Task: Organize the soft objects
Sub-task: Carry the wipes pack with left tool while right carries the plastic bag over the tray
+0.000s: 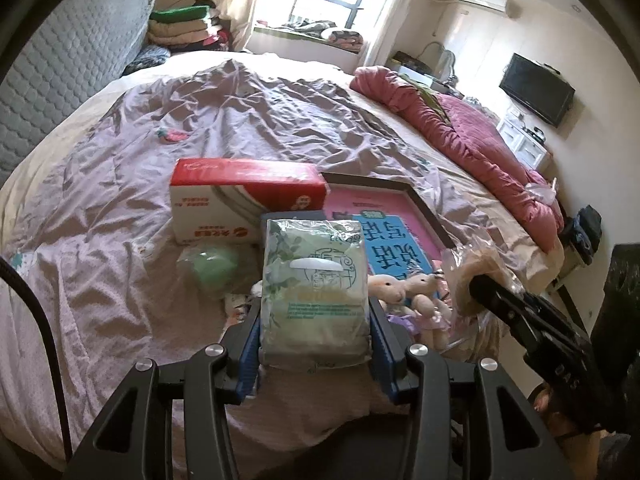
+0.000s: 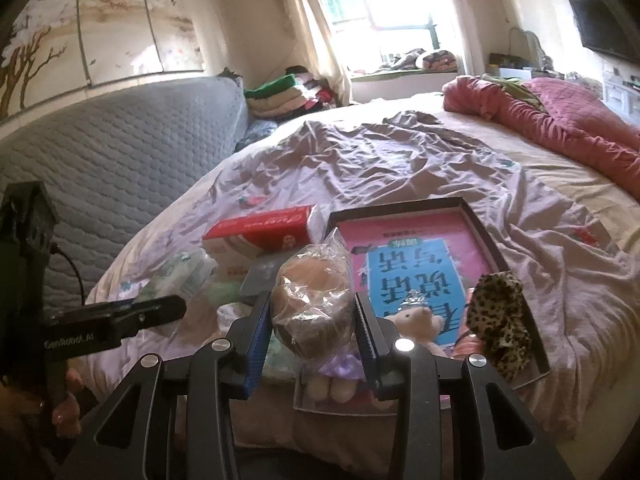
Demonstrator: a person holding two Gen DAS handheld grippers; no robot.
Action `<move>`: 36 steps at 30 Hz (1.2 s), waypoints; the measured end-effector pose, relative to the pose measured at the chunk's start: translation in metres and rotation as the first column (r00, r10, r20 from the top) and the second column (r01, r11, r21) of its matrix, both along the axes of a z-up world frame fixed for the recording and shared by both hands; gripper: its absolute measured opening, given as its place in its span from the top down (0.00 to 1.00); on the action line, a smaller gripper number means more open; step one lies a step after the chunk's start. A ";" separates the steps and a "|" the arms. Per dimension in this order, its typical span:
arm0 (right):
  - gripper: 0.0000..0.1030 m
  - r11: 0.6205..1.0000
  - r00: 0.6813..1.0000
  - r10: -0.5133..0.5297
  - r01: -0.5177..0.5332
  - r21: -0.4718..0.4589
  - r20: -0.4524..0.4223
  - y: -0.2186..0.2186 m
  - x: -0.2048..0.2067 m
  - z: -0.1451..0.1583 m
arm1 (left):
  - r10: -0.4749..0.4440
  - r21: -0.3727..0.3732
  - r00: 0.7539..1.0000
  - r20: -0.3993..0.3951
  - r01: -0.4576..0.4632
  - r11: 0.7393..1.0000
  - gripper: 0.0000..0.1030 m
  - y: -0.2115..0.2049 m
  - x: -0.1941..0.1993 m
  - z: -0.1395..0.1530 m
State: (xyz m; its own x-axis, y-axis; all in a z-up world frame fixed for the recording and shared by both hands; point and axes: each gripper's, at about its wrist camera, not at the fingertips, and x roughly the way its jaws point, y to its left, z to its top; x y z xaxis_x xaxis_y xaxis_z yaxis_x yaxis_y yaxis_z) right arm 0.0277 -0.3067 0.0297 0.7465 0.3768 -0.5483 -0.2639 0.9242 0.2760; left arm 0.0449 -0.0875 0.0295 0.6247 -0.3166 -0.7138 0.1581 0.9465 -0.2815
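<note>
Both grippers were up over the near edge of the bed (image 1: 248,112), each with something in it. The left gripper (image 1: 316,320) was clamped on a pack of tissues (image 1: 314,280), pale green wrapper with leaf print, held upright between the blue pads, squeezed in at the sides. The right gripper (image 2: 312,320) was clamped on a clear plastic bag (image 2: 310,300) with something tan and soft inside; what it was exactly could not be told. The bag's knotted top stuck up past the fingertips. Below them on the wrinkled lilac sheet (image 2: 400,160) sat a red and white box (image 1: 244,196), a green soft lump (image 1: 210,266) just in front of it, and a shallow dark-rimmed box (image 2: 496,240) with a pink and blue book lying in it. Small plush rabbits (image 1: 404,284) lay at the near end of that box, one in a purple skirt. A leopard-print cloth thing (image 2: 500,320) rested on the box's right rim. A pink quilt (image 1: 480,140) was bunched along the far right side of the bed. Folded blankets (image 2: 288,96) were stacked by the grey padded headboard (image 2: 120,148).
</note>
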 end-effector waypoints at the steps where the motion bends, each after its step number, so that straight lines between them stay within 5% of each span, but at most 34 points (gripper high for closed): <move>1: 0.60 1.000 1.000 -0.009 0.009 0.000 0.004 -0.003 -0.001 0.001 | -0.005 0.007 1.000 0.003 0.005 1.000 0.54 -0.003 -0.001 0.001; 13: 0.60 0.992 0.992 -0.128 0.127 0.022 0.018 -0.055 -0.007 0.007 | -0.065 0.039 0.998 0.026 0.064 0.997 0.54 -0.033 -0.009 0.010; 36: 0.60 0.976 0.980 -0.196 0.194 0.099 0.014 -0.095 -0.011 0.005 | -0.177 0.167 0.984 0.009 0.173 0.971 0.54 -0.116 0.008 -0.002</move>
